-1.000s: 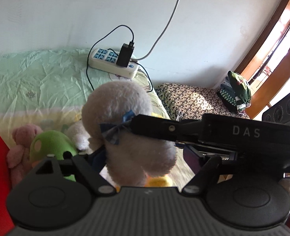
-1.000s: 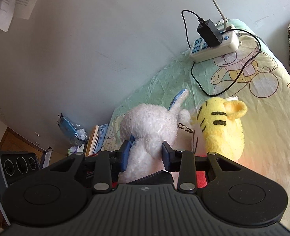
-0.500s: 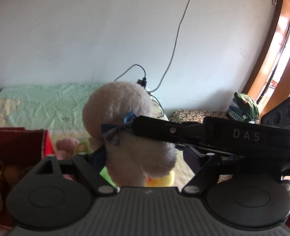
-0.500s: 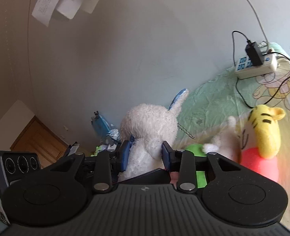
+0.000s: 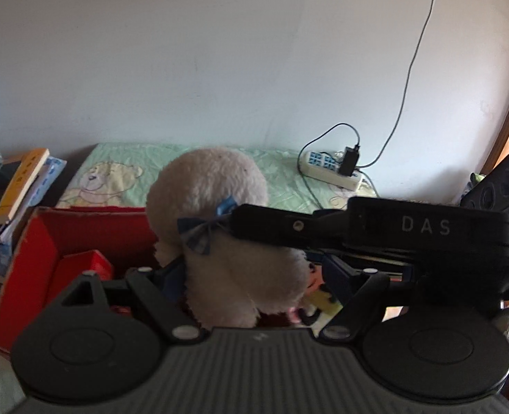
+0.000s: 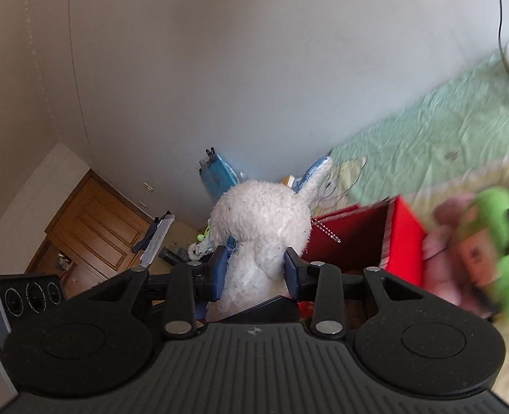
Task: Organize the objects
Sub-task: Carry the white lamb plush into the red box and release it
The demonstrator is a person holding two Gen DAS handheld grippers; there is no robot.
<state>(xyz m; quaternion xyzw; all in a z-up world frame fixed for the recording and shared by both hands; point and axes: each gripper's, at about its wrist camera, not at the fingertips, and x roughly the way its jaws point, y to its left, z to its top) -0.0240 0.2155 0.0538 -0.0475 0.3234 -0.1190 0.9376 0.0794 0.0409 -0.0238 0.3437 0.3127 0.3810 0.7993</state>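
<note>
pinched at the neck by right gripper [image 6: 254, 270], white plush rabbit [image 6: 259, 220] at frame centre, raised beside red box [image 6: 401, 241], probably for dropping in. left gripper [image 5: 251, 276] fingers' spread: cannot tell.

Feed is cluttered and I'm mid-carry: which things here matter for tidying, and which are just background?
Job:
white plush, held by both grippers
red box
green plush
pink plush

Background:
power strip
books
wooden door
</note>
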